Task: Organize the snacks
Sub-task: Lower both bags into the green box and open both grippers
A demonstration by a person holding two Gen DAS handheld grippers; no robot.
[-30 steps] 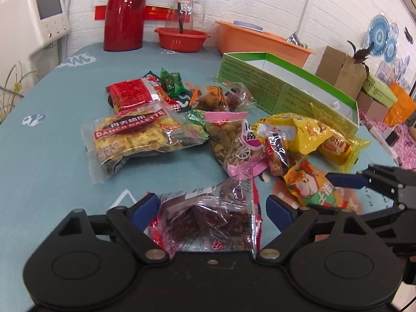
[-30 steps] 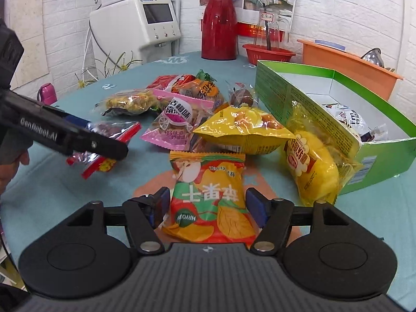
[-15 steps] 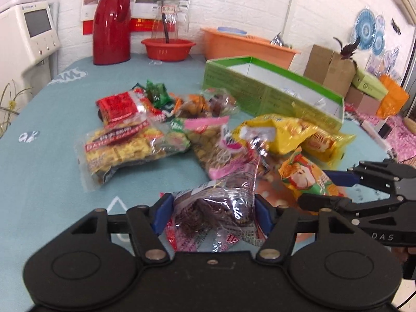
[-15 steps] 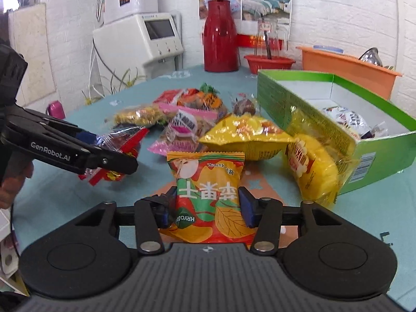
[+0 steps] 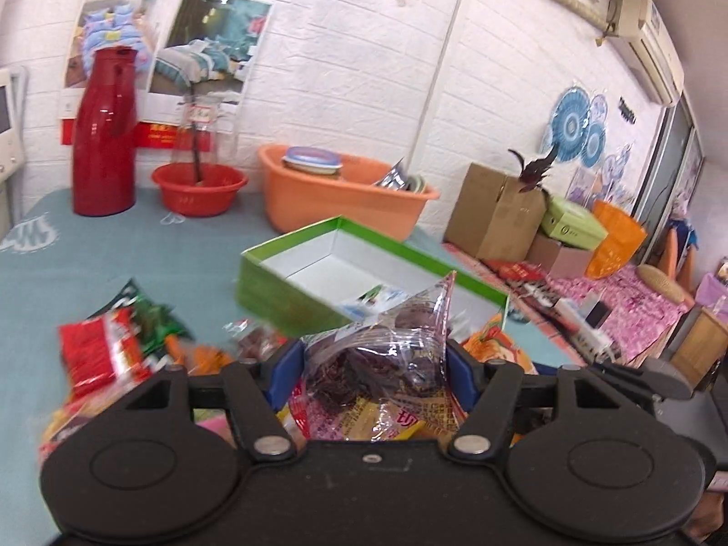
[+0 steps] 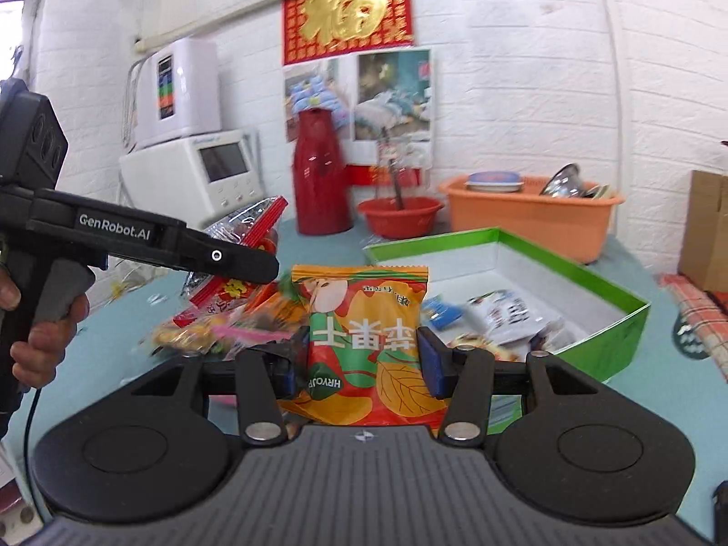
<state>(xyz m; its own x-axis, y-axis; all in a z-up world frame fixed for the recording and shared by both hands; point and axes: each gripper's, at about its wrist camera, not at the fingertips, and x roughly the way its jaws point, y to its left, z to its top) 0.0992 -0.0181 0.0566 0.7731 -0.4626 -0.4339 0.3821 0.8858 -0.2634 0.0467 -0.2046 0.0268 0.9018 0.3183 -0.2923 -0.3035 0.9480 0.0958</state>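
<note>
Since half a second ago I have lifted both packets off the surface: my left gripper (image 5: 372, 375) is clamped on the clear packet of dark dried fruit (image 5: 380, 364), which now hangs in the air in front of the green box (image 5: 291, 293) instead of lying among the pile. My right gripper (image 6: 361, 361) is closed on the orange snack bag (image 6: 364, 336), likewise raised, with the box behind it and to its right. The walls fill far more of both views than before.

The teal surface (image 5: 113, 255) carries the loose heap of snacks, among them a red packet (image 5: 102, 355) at the left. The green box stands open with a few white wrapped snacks (image 6: 500, 314) inside. Behind it, along the white brick wall, are an orange tub (image 5: 346, 195), a red bowl (image 5: 198, 189) and a tall red flask (image 5: 105, 132). A white appliance (image 6: 200, 177) sits at the far left corner, and cardboard boxes (image 5: 496, 218) stand off to the right.

In the right wrist view my left hand (image 6: 43, 336) grips the handle of the left gripper, whose arm reaches level across, the clear packet poking out past it.
</note>
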